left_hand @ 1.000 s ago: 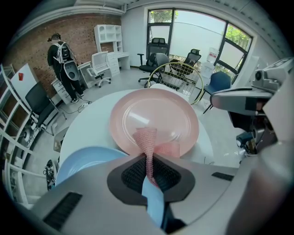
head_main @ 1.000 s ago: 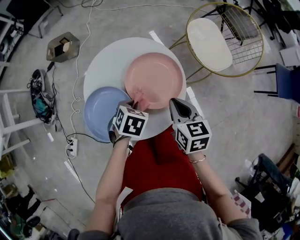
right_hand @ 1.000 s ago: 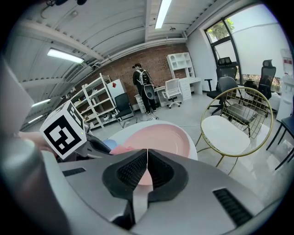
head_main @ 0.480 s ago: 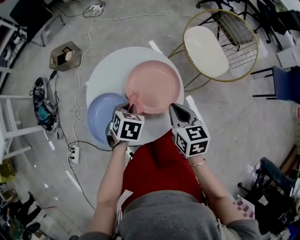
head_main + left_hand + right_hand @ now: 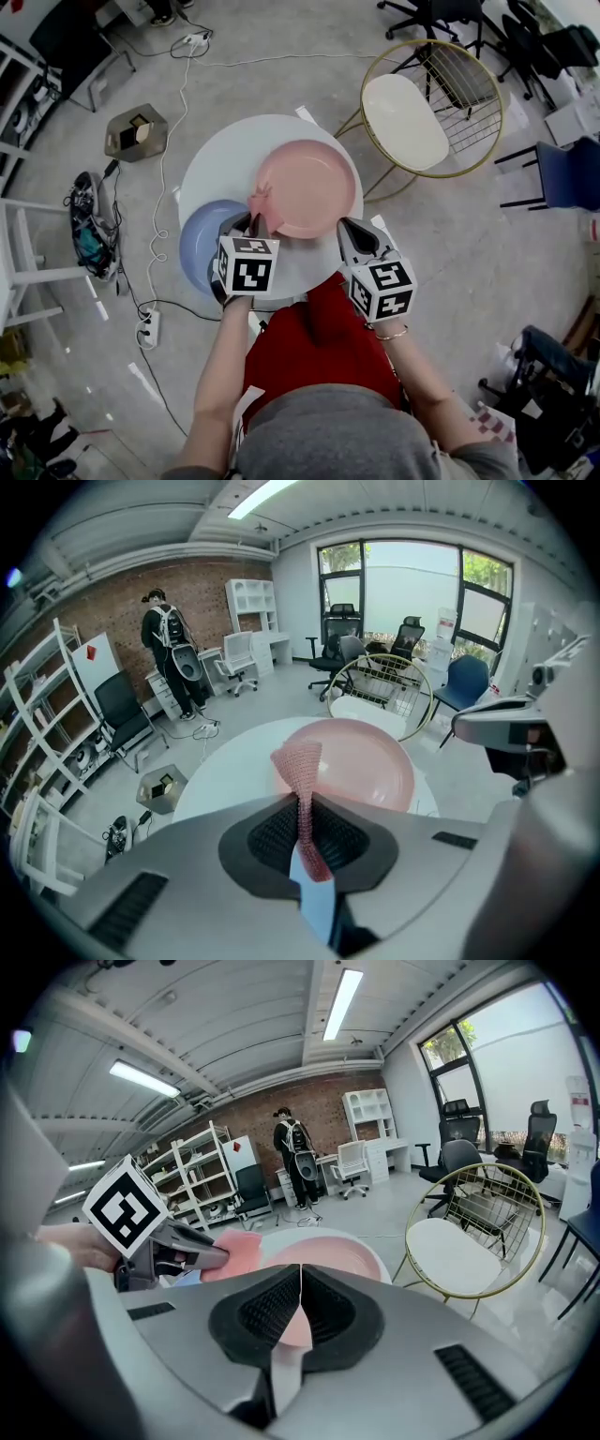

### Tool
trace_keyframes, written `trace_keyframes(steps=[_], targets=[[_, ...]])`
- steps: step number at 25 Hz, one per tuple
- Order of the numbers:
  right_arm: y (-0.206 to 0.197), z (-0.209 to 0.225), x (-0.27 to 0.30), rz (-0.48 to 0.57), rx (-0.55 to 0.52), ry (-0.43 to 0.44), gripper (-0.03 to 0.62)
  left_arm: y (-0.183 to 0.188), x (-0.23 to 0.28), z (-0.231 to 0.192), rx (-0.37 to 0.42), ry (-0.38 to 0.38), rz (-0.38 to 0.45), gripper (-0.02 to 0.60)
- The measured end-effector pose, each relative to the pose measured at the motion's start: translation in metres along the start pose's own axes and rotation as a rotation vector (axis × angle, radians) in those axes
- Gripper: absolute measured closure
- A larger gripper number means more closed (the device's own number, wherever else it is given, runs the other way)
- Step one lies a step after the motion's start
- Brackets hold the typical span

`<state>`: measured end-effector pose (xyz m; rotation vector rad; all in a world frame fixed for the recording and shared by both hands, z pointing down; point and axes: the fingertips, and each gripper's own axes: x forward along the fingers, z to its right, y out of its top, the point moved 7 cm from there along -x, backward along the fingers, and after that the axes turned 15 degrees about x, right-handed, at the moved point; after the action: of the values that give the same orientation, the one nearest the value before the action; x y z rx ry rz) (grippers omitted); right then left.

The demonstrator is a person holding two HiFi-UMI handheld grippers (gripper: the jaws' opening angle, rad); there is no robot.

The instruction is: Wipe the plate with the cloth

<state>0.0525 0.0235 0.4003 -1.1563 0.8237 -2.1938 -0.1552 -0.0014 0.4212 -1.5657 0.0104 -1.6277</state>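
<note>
Head view: both forearms reach fwd from the body, roughly parallel, over the near edge of the round white table (image 5: 225, 155). Left gripper (image 5: 251, 223) sits at the near-left rim of the pink plate (image 5: 314, 187), marker cube facing up, jaws pointing away from the person. Left gripper view: jaws pressed together, pinching a pink mesh cloth (image 5: 300, 766); cloth stands up out of the jaws as 1 narrow strip and fans out at the top, w/ the pink plate directly behind it. In head view the cloth (image 5: 260, 199) is at the plate's left rim; can't tell if it touches the plate surface. Right gripper (image 5: 347, 227) is held just off the plate's near-right edge, apart from it, cube tilted toward the camera, wrist w/ a bracelet (image 5: 394, 327) bent slightly inward. Right gripper view: jaws closed against each other, nothing between them, aimed at the plate; left gripper and cloth show at left. A blue plate (image 5: 202, 242) lies on the table's near-left part, partly under the left gripper. Gold wire chair (image 5: 405, 120) w/ white seat stands beside the table, far right. 1 person (image 5: 169, 658) stands in the bkgd by the brick wall.
</note>
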Motion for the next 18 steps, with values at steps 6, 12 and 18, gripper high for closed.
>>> trace_keyframes(steps=[6,12,18], targets=[[0.005,-0.006,-0.013,0.046,-0.012,-0.005,0.565,0.004,-0.022,-0.003,-0.014,0.035,0.104,0.548],[0.012,-0.011,-0.027,0.091,-0.026,-0.011,0.565,0.007,-0.042,-0.002,-0.031,0.050,0.180,0.548],[0.016,-0.012,-0.042,0.136,-0.031,-0.017,0.565,0.013,-0.062,-0.001,-0.051,0.086,0.277,0.548]])
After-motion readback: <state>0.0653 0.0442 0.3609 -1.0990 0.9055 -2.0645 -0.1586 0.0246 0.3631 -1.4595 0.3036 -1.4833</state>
